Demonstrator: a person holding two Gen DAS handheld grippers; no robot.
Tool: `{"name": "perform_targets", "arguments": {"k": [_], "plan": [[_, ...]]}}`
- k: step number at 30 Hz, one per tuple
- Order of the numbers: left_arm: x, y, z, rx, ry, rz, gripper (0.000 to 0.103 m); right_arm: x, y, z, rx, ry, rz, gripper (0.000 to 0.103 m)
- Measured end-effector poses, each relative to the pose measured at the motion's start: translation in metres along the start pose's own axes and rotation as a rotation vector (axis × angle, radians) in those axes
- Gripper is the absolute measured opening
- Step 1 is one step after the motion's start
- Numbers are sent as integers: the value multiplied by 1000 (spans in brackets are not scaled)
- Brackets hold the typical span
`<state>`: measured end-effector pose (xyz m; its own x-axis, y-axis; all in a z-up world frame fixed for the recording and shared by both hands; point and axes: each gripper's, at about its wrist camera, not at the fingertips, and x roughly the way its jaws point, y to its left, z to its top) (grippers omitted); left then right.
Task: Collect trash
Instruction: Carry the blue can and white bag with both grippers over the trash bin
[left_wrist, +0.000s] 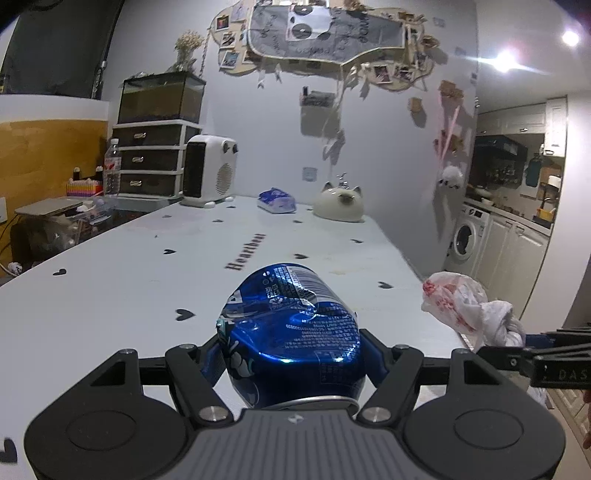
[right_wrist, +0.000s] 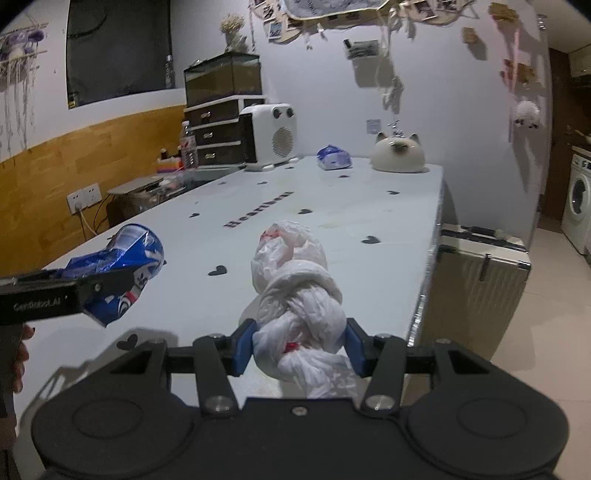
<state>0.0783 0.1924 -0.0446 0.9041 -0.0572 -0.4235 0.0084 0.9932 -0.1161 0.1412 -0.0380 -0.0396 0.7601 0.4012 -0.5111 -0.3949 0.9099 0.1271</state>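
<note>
A crushed blue drink can (left_wrist: 291, 332) sits between the blue pads of my left gripper (left_wrist: 291, 354), which is shut on it and holds it above the white table (left_wrist: 110, 295). In the right wrist view the same can (right_wrist: 125, 266) shows at the left, gripped by the left gripper. A knotted white plastic bag with red print (right_wrist: 295, 295) is clamped between the pads of my right gripper (right_wrist: 299, 347), lifted over the table's near part. In the left wrist view that bag (left_wrist: 458, 306) hangs at the right edge.
At the table's far end stand a white heater (left_wrist: 210, 173), a blue tissue pack (left_wrist: 277, 201) and a cat-shaped ceramic pot (left_wrist: 340, 205). A pale suitcase (right_wrist: 476, 284) stands beside the table's right edge. Drawers with a tank (left_wrist: 155, 147) are at the back left. A washing machine (left_wrist: 465, 240) stands right.
</note>
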Motion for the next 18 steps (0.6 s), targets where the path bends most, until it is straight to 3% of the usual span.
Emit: {"name": "perform_targets", "arguments": {"k": [18], "plan": [[-52,-100,-18,48,-46,-97,72,-102,-53,-36,94,-102,-95,52]]}}
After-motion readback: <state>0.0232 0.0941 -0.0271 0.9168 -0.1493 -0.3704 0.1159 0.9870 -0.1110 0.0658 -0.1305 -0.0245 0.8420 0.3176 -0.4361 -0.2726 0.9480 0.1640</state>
